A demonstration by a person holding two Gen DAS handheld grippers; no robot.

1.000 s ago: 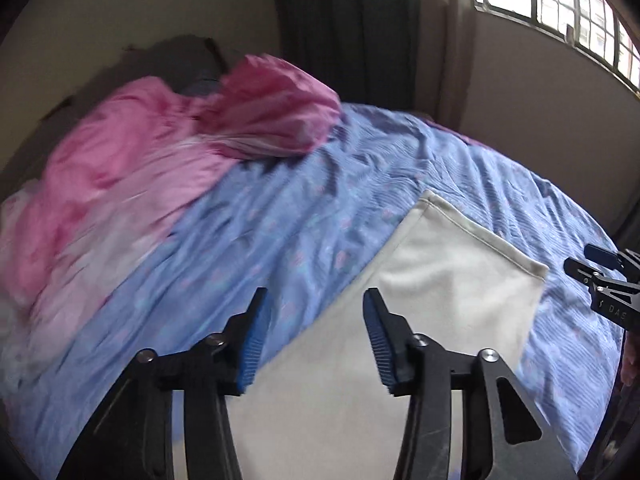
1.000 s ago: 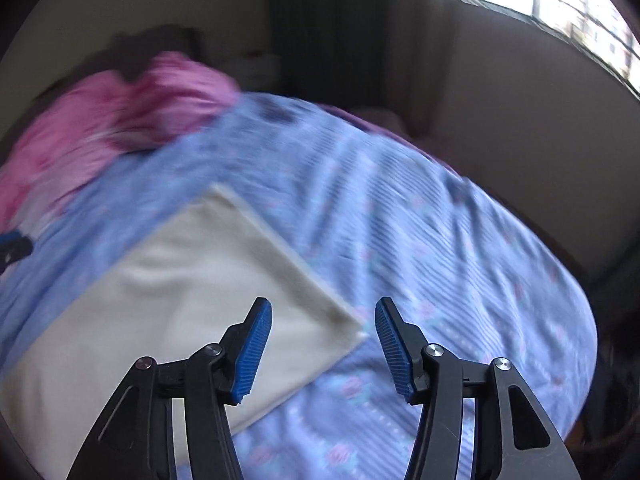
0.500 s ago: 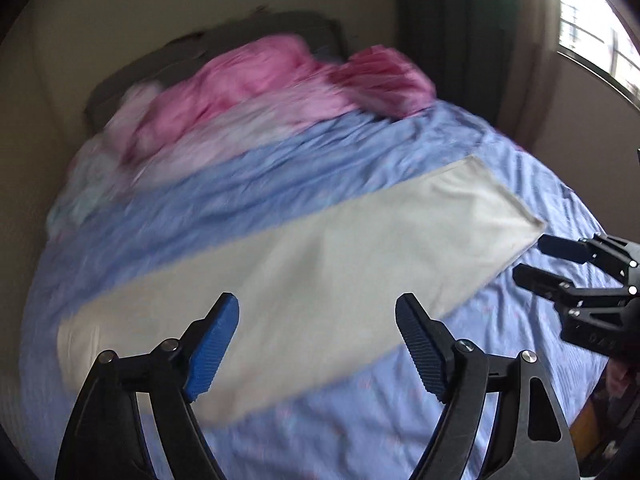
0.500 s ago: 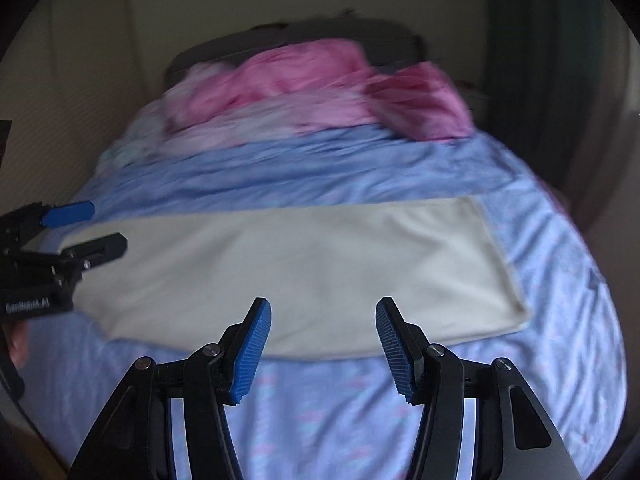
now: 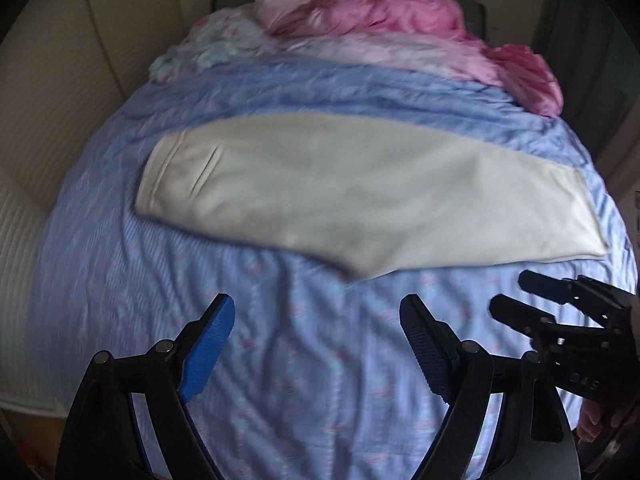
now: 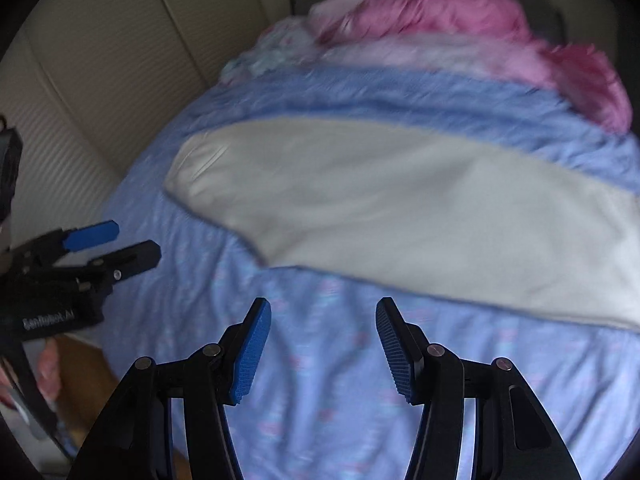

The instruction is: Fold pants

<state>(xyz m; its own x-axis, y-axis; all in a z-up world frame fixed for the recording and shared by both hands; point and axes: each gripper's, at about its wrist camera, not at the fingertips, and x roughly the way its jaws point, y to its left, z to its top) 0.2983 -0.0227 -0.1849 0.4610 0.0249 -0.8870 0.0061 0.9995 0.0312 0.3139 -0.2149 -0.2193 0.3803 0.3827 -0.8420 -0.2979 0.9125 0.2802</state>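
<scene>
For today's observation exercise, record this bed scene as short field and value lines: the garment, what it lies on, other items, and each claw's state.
garment: cream pants, laid flat, legs stacked lengthwise
surface: blue bedsheet
other items: pink bedding bunched at the far end
left claw: open, empty, short of the pants
right claw: open, empty, short of the pants
fold progress: crosswise fold not yet made

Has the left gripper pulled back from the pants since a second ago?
Yes. The left gripper has backed off the cream pants: earlier its fingers overlapped the fabric, now they frame only blue bedsheet.
</scene>
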